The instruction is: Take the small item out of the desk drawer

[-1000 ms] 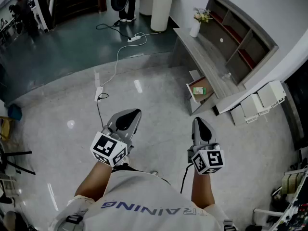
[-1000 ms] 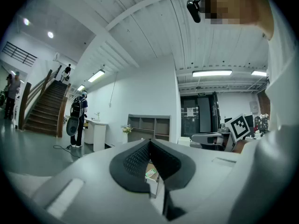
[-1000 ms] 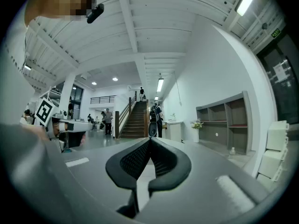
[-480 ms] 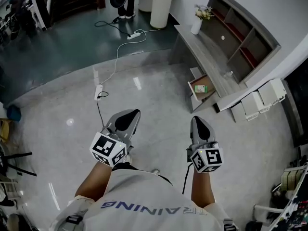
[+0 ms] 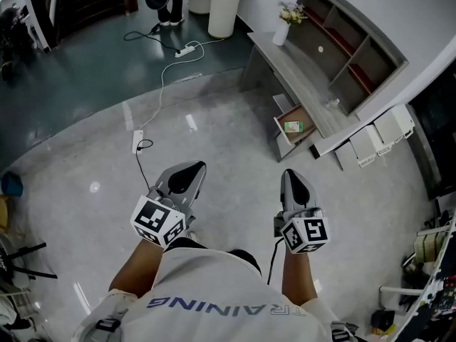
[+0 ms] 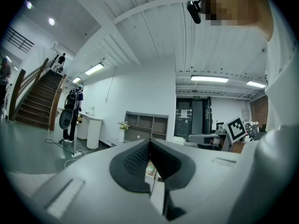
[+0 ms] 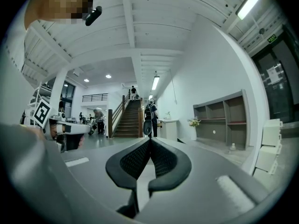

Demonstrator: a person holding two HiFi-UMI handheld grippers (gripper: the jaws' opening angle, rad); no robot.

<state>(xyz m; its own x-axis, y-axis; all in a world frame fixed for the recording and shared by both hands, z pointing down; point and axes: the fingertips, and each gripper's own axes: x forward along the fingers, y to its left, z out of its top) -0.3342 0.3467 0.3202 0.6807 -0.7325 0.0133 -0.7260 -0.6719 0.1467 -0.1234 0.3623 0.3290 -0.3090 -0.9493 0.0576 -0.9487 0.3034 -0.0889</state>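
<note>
Approach stage, nothing handled yet. Standing on the polished floor [image 5: 214,127], well apart from the desk, which lies at about 1 o'clock from my two tools in the head view.

Left tool [image 5: 188,172]: jaws together, pads meeting at the tips, nothing between them. Its own view looks level across the room, and the open drawer is just visible low down past the pads.

Right tool [image 5: 291,179]: jaws fully closed, also empty. Its view takes in the shelf unit [image 5: 342,48] off at 3 o'clock, with a staircase far behind.

Drawer [image 5: 306,119]: already pulled out from under the grey tabletop [image 5: 288,66], so the opening step looks done, or was never needed. Small green item [image 5: 291,127] lies flat inside it, toward the drawer's outer end. I cannot make out what it is from here.

Other notes: vase of flowers [image 5: 283,24] stands at the far end of the tabletop, at 12 o'clock from the drawer. Cable [image 5: 158,95] trails over the floor at 11 o'clock, off my line.

Judged remaining: nearly all of it. Close the distance to the desk, open one tool, lower it into the drawer, take the item, lift it clear. Right tool looks the nearer candidate.
</note>
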